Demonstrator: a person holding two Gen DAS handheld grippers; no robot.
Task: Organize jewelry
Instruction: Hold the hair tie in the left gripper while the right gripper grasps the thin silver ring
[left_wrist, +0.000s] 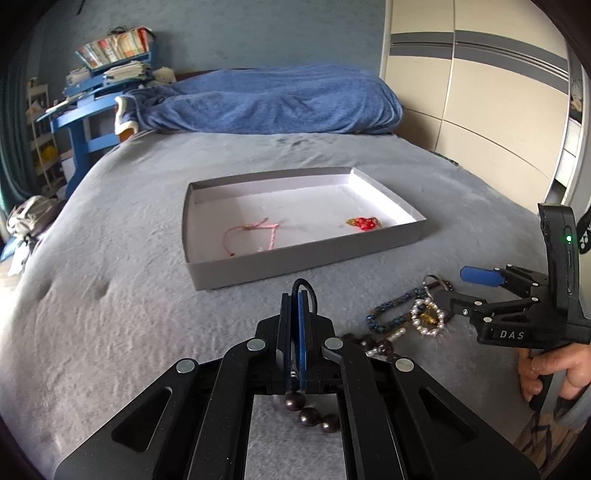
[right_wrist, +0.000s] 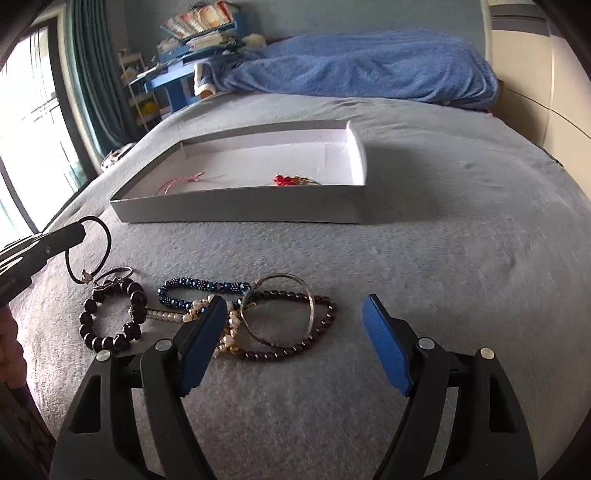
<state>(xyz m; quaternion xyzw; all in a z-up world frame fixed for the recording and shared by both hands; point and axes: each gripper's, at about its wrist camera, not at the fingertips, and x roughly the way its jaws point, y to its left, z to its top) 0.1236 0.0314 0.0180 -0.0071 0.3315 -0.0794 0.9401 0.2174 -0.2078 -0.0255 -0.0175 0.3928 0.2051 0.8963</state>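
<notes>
A black hair tie (right_wrist: 88, 254) is clenched in the left gripper (left_wrist: 295, 295) jaws above the bed (right_wrist: 443, 277), while the right gripper (right_wrist: 295, 314) jaws are held released over the bracelets (right_wrist: 207, 317).

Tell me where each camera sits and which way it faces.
Left wrist: behind the left claw, shut on a black hair tie, facing the grey tray up the bed; the right claw and a hand show.
Right wrist: behind the open right claw, over the bracelet pile; the left claw's tip shows.
Shared: tray, bracelets, blue blanket.
</notes>
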